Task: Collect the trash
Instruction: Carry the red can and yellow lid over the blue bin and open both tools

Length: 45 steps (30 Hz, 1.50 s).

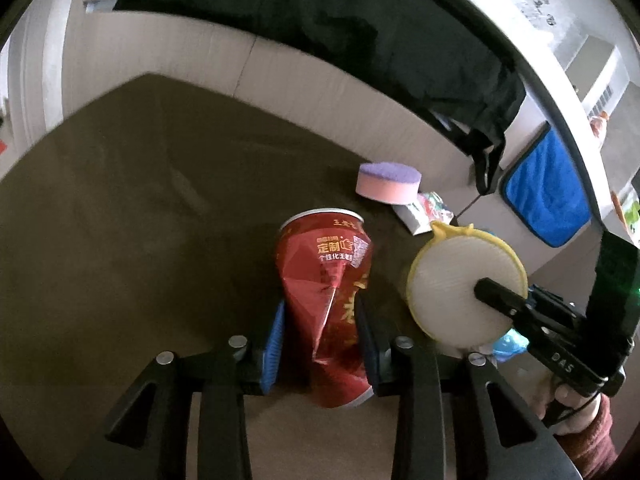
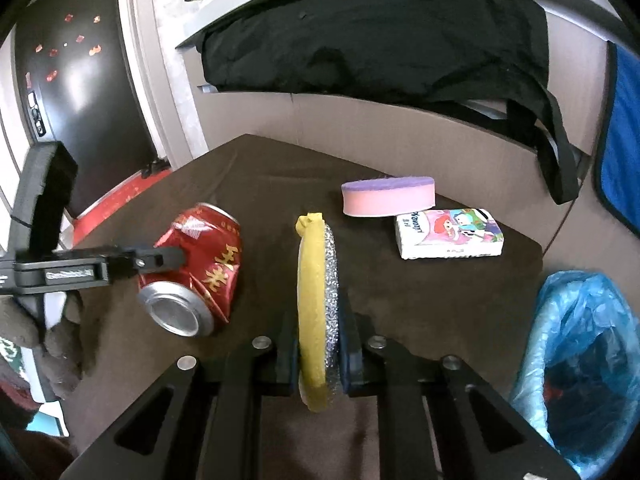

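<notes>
My left gripper (image 1: 320, 312) is shut on a crushed red can (image 1: 326, 276), held above the brown table (image 1: 120, 220). The can also shows in the right wrist view (image 2: 200, 268), with the left gripper's finger (image 2: 160, 258) on it. My right gripper (image 2: 318, 340) is shut on a round yellow scouring pad (image 2: 316, 304) with a silver face, held edge-on. In the left wrist view the pad (image 1: 456, 280) shows its white face, gripped by the right gripper (image 1: 496, 294). A bin lined with a blue bag (image 2: 580, 360) stands at the table's right.
A pink and purple sponge (image 2: 388, 196) and a tissue pack with cartoon print (image 2: 450, 234) lie at the table's far right. A black bag (image 2: 380, 36) hangs over a counter edge behind. A blue cloth (image 2: 624, 136) hangs at the right.
</notes>
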### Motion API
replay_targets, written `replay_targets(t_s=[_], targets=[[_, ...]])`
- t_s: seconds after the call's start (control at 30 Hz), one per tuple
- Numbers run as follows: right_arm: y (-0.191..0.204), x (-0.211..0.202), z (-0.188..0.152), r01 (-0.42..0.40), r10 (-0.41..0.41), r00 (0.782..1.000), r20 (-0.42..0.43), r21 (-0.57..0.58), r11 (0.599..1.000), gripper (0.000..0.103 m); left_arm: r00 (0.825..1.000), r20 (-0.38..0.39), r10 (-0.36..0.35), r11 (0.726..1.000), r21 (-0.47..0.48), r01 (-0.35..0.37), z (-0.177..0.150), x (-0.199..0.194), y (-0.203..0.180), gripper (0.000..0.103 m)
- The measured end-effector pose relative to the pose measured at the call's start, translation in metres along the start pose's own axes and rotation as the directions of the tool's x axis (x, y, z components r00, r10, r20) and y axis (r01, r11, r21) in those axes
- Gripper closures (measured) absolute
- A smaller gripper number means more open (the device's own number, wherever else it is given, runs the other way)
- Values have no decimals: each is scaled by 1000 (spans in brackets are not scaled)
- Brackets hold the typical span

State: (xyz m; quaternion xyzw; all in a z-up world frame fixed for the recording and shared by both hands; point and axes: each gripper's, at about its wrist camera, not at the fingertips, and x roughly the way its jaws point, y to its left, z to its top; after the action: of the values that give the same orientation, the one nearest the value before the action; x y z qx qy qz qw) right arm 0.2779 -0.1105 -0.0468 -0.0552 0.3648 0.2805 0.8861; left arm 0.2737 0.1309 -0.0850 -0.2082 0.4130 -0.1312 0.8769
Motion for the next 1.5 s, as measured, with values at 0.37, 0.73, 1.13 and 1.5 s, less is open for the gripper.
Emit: replay_targets(t_s=[0.37, 0.73, 1.13, 1.5], targets=[[-19, -20, -6, -50, 48, 998, 38, 52, 997, 90, 997, 64, 30, 997, 64, -34, 16, -11, -43, 76], [-52, -96, 28, 14, -25, 983, 182, 62, 998, 90, 959, 283, -14, 968, 243, -58, 58, -63, -147, 76], [-131, -191, 22, 186, -230, 927, 296, 168, 968, 90, 905, 420, -64, 896, 423, -133, 45, -59, -273, 76], [-204, -210, -23, 249, -318, 914, 252, 272, 930, 90, 949, 309, -69, 875, 475, -91, 15, 8, -327, 76]])
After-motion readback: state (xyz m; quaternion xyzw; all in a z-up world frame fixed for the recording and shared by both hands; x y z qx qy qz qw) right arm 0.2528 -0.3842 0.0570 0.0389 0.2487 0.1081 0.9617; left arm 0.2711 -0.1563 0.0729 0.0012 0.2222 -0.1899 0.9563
